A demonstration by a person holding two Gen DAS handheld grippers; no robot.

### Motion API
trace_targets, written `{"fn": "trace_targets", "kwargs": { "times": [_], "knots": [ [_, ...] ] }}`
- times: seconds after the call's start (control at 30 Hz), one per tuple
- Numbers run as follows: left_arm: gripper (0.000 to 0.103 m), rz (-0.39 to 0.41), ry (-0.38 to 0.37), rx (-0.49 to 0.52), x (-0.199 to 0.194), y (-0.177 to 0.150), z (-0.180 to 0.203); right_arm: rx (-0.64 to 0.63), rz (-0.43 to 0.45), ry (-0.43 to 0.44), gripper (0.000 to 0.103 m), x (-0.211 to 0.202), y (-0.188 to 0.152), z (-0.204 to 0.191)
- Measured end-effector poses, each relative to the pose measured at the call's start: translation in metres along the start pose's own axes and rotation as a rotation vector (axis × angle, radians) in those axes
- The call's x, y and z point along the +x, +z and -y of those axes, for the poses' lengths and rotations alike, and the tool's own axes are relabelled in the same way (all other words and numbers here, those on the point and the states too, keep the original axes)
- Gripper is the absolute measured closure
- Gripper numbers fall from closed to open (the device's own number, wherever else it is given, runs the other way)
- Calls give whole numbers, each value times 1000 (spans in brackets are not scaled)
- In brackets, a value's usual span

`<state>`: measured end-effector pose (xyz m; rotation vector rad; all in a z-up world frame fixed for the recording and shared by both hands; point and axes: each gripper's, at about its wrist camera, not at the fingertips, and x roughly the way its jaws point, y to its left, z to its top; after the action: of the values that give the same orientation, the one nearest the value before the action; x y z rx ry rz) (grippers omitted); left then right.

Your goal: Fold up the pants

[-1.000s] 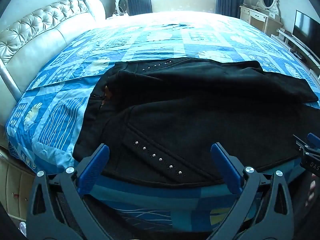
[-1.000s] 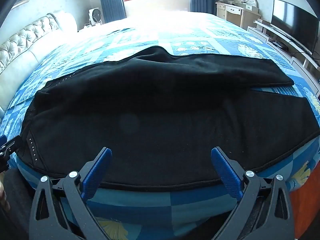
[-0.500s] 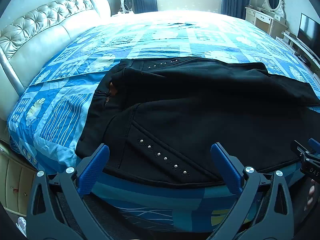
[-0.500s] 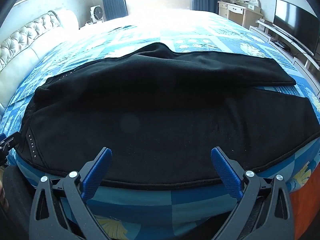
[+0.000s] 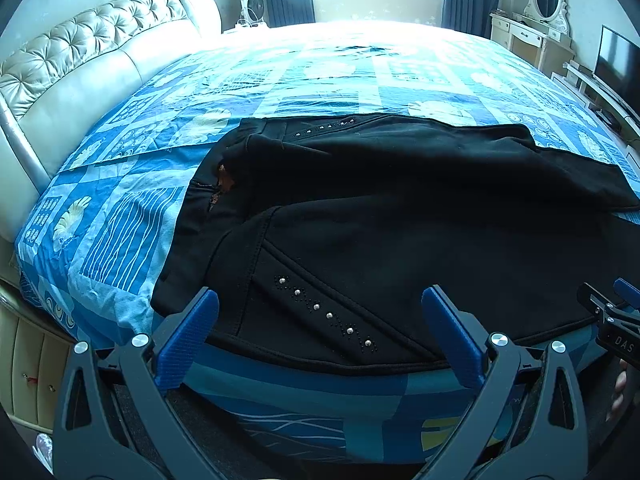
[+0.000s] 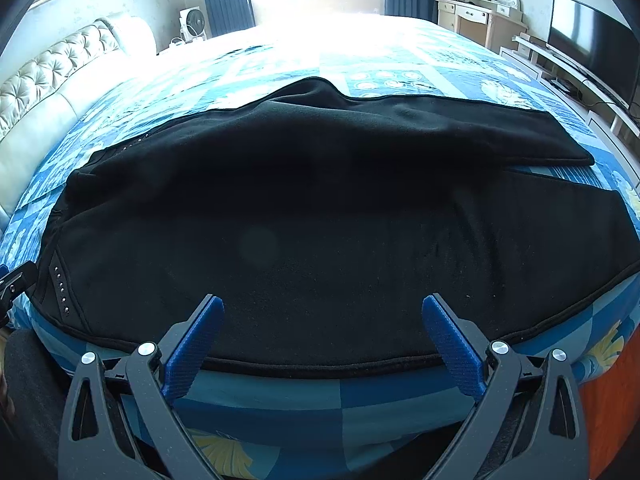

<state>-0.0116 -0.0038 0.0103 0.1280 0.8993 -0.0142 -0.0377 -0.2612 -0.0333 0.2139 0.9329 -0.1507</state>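
Black pants lie spread across the near side of the bed, waistband to the left and legs running right, one leg lying behind the other. A row of silver studs marks the near pocket. My left gripper is open, hovering just above the near hem at the waist end, with nothing between its blue pads. My right gripper is open too, over the near edge of the front leg. The right tool's tip shows at the left view's right edge.
The blue patchwork bedspread covers the bed. A tufted cream headboard runs along the left. A fan stands at the back, with a dresser and mirror and a TV on the right.
Both grippers have risen and pulled back slightly, so the pants sit a little lower in each view. The pants have not moved, and both jaws stay open.
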Motion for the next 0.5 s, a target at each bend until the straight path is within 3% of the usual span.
{"fn": "trace_targets", "kwargs": {
  "times": [0.5],
  "knots": [
    [2,22,3,17,-8,0,5,3,-5,-1,4,1,1,2]
  ]
}}
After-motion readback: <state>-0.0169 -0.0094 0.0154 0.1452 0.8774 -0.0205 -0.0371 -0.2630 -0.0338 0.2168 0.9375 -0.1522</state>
